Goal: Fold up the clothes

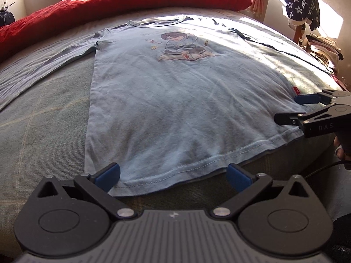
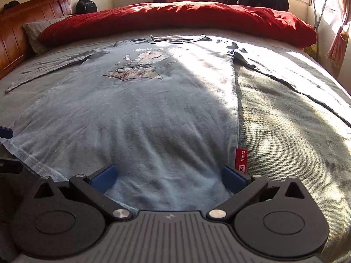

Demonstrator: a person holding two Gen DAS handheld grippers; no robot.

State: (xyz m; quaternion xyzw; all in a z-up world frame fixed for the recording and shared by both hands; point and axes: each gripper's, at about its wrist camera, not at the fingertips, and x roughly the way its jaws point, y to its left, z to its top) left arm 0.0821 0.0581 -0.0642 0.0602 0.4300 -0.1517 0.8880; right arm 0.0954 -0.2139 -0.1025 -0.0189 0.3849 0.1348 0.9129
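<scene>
A light blue long-sleeved shirt (image 1: 166, 100) with a cartoon print lies flat, front up, on the bed, sleeves spread to both sides. My left gripper (image 1: 173, 176) is open at the hem's near left part, its blue pads either side of the hem edge. My right gripper (image 2: 169, 178) is open over the hem's right corner, beside a small red side tag (image 2: 241, 156). In the left wrist view the right gripper (image 1: 289, 108) shows at the shirt's right edge, held by a hand (image 1: 340, 149). Neither gripper has cloth pinched.
The grey-green bedcover (image 2: 285, 120) lies under the shirt. A red duvet (image 2: 175, 19) runs across the far side, with a wooden headboard (image 2: 26, 22) at left. A star-patterned garment (image 1: 300, 2) hangs over a chair at right, near stacked clothes (image 1: 324, 48).
</scene>
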